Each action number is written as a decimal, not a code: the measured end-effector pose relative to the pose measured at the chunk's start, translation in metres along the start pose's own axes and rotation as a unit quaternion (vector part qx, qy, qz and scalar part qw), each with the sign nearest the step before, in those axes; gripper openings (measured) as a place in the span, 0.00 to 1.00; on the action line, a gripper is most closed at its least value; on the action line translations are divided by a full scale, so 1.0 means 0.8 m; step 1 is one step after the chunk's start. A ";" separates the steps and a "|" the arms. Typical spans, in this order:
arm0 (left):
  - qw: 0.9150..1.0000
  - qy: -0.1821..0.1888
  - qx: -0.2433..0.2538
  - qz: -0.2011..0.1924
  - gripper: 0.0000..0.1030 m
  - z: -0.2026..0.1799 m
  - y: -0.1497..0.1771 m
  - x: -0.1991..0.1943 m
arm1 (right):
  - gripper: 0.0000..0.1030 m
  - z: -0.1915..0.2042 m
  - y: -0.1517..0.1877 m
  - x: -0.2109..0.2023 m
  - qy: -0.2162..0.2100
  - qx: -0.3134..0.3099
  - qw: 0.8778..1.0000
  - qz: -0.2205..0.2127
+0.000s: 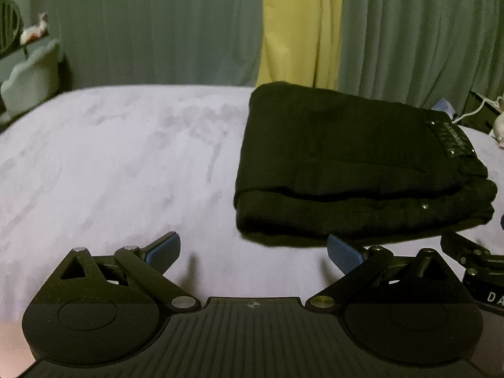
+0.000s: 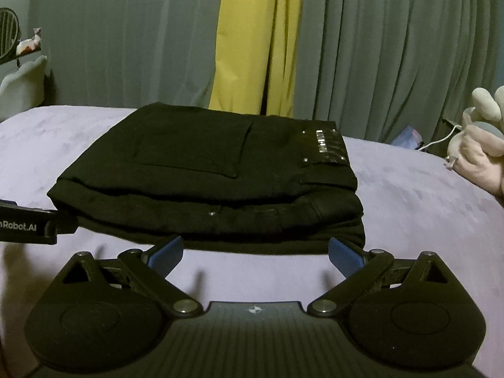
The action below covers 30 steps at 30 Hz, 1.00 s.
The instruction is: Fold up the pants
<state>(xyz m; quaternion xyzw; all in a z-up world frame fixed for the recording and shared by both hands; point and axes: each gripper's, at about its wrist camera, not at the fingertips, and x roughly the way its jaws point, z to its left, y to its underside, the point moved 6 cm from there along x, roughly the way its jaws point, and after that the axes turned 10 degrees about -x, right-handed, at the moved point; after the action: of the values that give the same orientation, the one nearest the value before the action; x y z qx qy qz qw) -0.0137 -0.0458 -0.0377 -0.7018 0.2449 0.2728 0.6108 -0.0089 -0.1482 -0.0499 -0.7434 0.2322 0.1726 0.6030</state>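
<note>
- A pair of black pants (image 2: 208, 173) lies folded into a thick, neat stack on a bed covered with a pale lilac blanket (image 1: 110, 163).
- The waistband faces up at the stack's right end, with a shiny studded patch (image 2: 324, 148) on it.
- The left tool (image 1: 253, 250) hangs low over the bare blanket, its blue-padded fingers (image 1: 165, 250) spread wide and holding nothing. The pants sit ahead and to its right, near but not touching.
- The right tool (image 2: 255, 253) hangs just in front of the stack's near edge, its blue-padded fingers (image 2: 167, 253) also spread wide and holding nothing.
- Each tool shows at the edge of the other's view, so the two are side by side.
- Grey-green curtains (image 2: 393, 47) hang behind the bed, with a yellow strip (image 2: 255, 37) between them.
- A pale soft toy (image 2: 478, 138) rests on the bed to the right, well apart from the pants.
</note>
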 end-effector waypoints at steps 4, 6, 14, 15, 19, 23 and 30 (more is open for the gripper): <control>1.000 0.020 0.009 0.002 0.99 -0.008 0.002 0.002 | 0.96 0.000 0.001 0.006 0.002 -0.001 1.000 0.003; 1.000 0.028 0.011 0.010 0.99 -0.010 0.004 0.005 | 0.96 -0.002 0.005 0.010 0.003 0.005 1.000 0.010; 0.999 0.031 0.013 0.020 0.99 -0.011 0.009 0.010 | 0.96 -0.009 0.009 0.007 0.021 0.017 1.000 0.010; 0.999 0.031 0.014 0.021 0.99 -0.011 0.009 0.011 | 0.96 -0.009 0.009 0.006 0.023 0.018 1.000 0.007; 0.999 0.029 0.019 0.019 0.99 -0.011 0.010 0.009 | 0.96 -0.011 0.009 0.004 0.023 0.019 1.000 0.004; 0.999 0.025 0.024 0.014 0.99 -0.012 0.011 0.008 | 0.96 -0.011 0.010 0.002 0.025 0.022 0.999 0.003; 0.999 0.023 0.029 0.016 0.99 -0.012 0.013 0.010 | 0.96 -0.011 0.011 0.003 0.022 0.024 0.999 0.006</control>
<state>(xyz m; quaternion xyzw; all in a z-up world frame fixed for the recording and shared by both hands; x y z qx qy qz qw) -0.0140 -0.0568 -0.0495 -0.6860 0.2780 0.2587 0.6206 -0.0119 -0.1588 -0.0561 -0.7313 0.2535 0.1543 0.6142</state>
